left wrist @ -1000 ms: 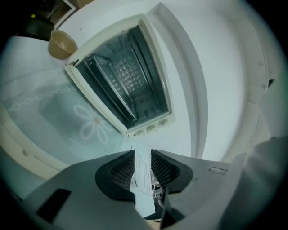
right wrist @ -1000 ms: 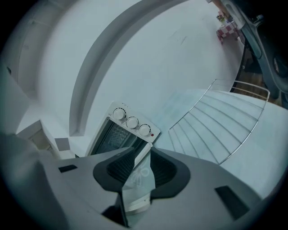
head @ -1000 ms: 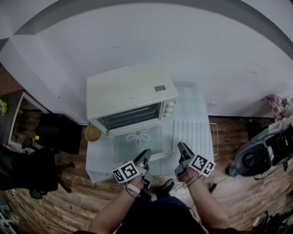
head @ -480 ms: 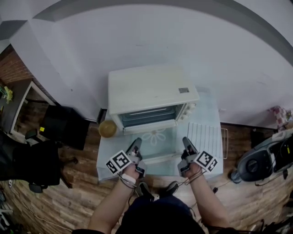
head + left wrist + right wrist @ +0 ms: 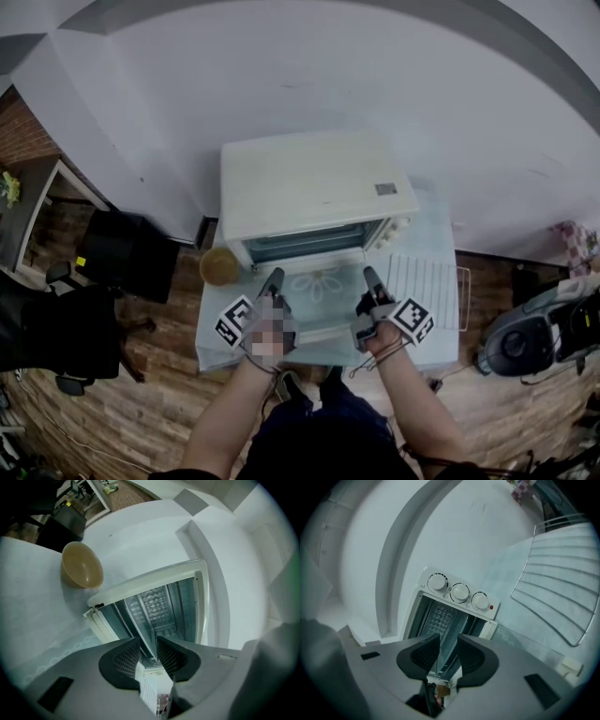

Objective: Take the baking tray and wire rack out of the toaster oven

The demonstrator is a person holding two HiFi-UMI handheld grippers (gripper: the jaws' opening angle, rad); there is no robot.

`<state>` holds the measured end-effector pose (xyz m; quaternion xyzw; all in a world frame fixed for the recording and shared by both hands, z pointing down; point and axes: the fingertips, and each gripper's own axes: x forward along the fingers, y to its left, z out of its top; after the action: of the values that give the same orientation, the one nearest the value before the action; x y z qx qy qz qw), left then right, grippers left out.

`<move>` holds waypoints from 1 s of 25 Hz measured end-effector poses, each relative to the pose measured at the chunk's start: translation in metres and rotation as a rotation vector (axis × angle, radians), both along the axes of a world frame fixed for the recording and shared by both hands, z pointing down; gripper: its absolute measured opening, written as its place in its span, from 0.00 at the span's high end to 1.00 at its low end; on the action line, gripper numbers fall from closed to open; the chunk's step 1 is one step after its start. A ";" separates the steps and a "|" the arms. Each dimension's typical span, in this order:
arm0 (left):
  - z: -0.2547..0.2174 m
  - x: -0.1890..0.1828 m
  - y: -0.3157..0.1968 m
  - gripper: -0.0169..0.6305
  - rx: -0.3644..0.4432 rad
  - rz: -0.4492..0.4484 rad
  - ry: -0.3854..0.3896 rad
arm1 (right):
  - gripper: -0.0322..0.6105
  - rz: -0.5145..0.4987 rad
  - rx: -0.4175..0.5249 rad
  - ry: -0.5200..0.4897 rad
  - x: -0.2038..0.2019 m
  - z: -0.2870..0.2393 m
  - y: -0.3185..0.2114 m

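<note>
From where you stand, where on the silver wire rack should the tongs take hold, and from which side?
Take the silver wire rack by the frame wire at its right end, coming from the right. It lies flat on the pale blue tablecloth, leaving little room underneath, but that end seems to jut past the cloth's edge, free above and below.

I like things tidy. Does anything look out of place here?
The silver wire rack lies on the table beside the white toaster oven, and its right edge seems to poke past the table's edge.
</note>
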<state>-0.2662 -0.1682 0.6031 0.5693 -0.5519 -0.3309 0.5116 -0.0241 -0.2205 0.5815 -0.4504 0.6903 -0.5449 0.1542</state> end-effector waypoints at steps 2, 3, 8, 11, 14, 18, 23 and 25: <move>0.003 -0.003 -0.012 0.81 0.003 -0.040 0.022 | 0.76 0.009 -0.016 -0.033 -0.007 0.006 -0.015; 0.004 -0.005 -0.018 0.81 -0.001 -0.058 0.030 | 0.75 0.011 -0.024 -0.047 -0.011 0.010 -0.023; 0.017 -0.014 -0.042 0.72 -0.037 -0.128 0.046 | 0.68 -0.003 -0.087 -0.097 -0.037 0.035 -0.057; 0.024 -0.018 -0.056 0.69 -0.049 -0.160 0.062 | 0.64 -0.002 -0.106 -0.114 -0.049 0.045 -0.076; 0.031 -0.021 -0.067 0.68 -0.055 -0.197 0.087 | 0.63 0.017 -0.120 -0.142 -0.056 0.055 -0.092; 0.037 -0.027 -0.078 0.68 -0.063 -0.237 0.105 | 0.63 0.021 -0.115 -0.207 -0.072 0.063 -0.106; 0.044 -0.038 -0.088 0.68 -0.062 -0.286 0.126 | 0.66 0.050 -0.133 -0.233 -0.076 0.071 -0.120; 0.048 -0.041 -0.091 0.68 -0.065 -0.298 0.138 | 0.69 0.057 -0.141 -0.235 -0.076 0.074 -0.123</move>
<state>-0.3070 -0.2587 0.6514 0.4404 -0.6041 -0.4235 0.5117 -0.1000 -0.3431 0.6550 -0.4128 0.6144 -0.6364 0.2172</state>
